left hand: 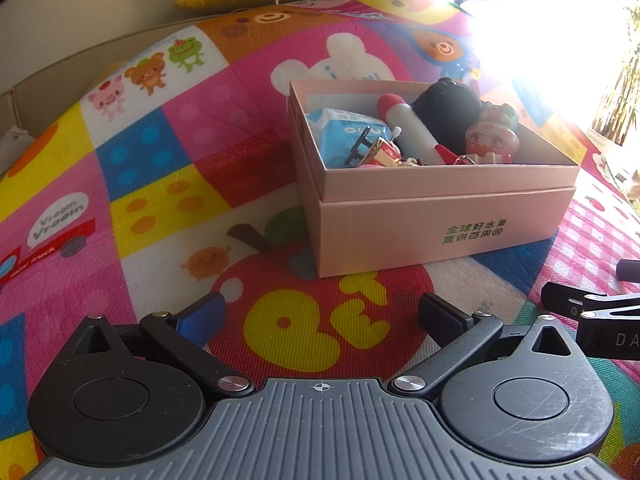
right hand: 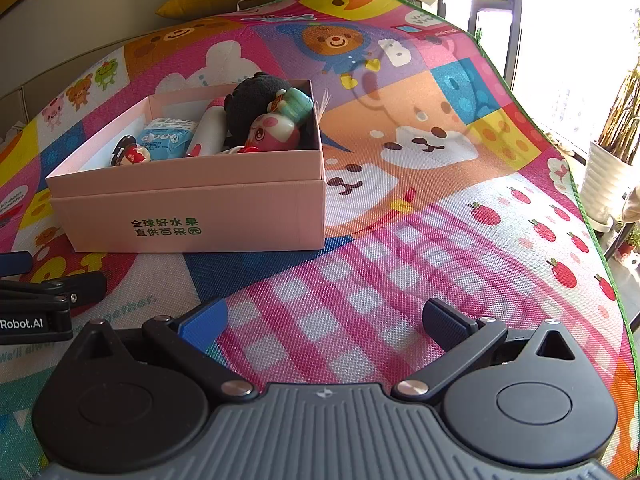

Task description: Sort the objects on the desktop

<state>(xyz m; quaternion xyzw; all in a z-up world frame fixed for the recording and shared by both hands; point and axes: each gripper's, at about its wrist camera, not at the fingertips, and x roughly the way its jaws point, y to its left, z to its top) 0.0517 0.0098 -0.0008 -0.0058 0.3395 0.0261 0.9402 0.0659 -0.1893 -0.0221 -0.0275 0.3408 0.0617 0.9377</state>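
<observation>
Both grippers agape, empty (above mat) | pink box ahead, apart

Window glare washed out far-right mat & box corner; small items under plush mostly hidden; right gripper cut off at edge.

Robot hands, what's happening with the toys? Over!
Left gripper open, empty. Right gripper open, empty. Toys all inside pink box. Nothing blocking on mat.

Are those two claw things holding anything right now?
No. The left gripper and right gripper are both open over the mat, with nothing between their fingers. The toys sit in the pink box.
</observation>
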